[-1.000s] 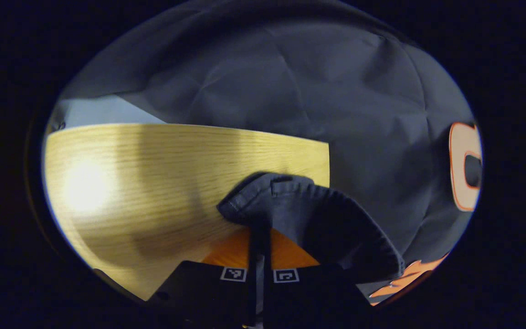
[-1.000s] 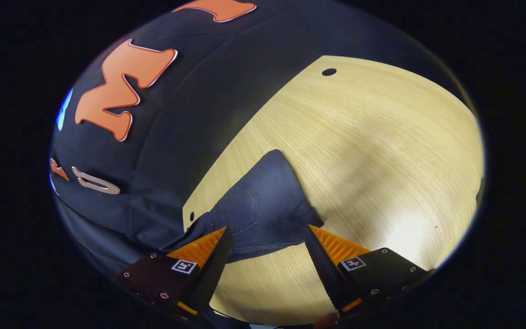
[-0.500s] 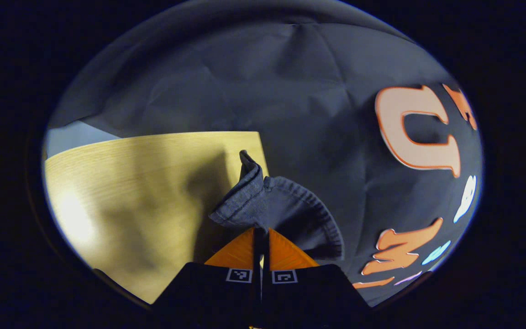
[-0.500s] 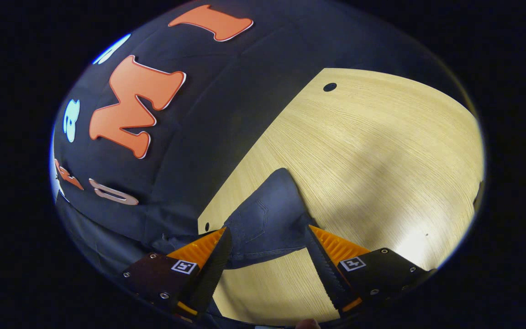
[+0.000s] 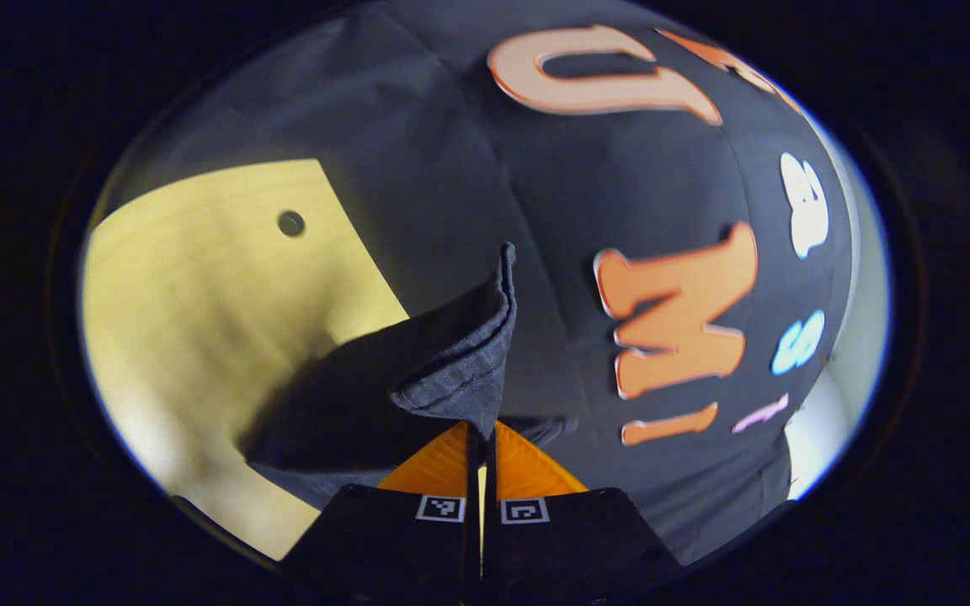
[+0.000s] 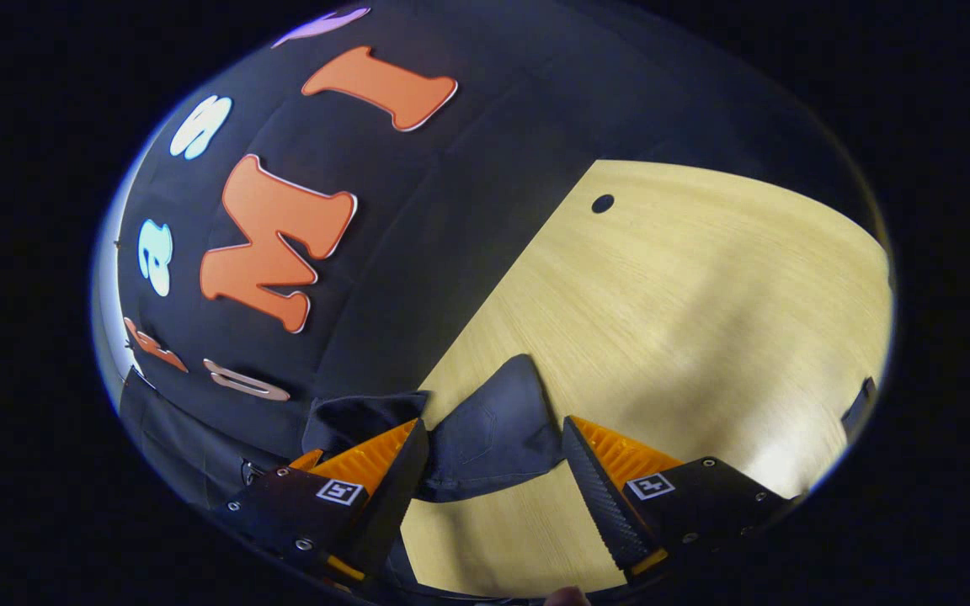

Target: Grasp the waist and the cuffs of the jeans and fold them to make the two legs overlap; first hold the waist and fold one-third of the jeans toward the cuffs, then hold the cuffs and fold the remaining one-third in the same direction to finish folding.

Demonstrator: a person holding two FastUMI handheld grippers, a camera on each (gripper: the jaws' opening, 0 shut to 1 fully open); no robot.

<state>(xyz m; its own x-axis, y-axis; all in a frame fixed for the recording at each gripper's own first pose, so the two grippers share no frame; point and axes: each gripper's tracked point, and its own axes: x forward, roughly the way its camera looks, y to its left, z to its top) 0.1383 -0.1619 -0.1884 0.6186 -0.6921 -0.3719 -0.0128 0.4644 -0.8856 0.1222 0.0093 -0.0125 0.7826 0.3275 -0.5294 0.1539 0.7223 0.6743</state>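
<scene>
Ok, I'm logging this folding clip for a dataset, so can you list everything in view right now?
jeans: one pair, dark blue-grey denim, an edge pinched and lifted in the left gripper view; a part with a pocket lies flat on the table in the right gripper view.
table: one, light wood, with a small dark hole near its far edge, under the jeans.
booth wall: one, black cloth, behind the table.
left gripper: one, fingers shut on the jeans' edge.
right gripper: one, fingers spread apart, either side of the flat denim, not pressing on it.
</scene>
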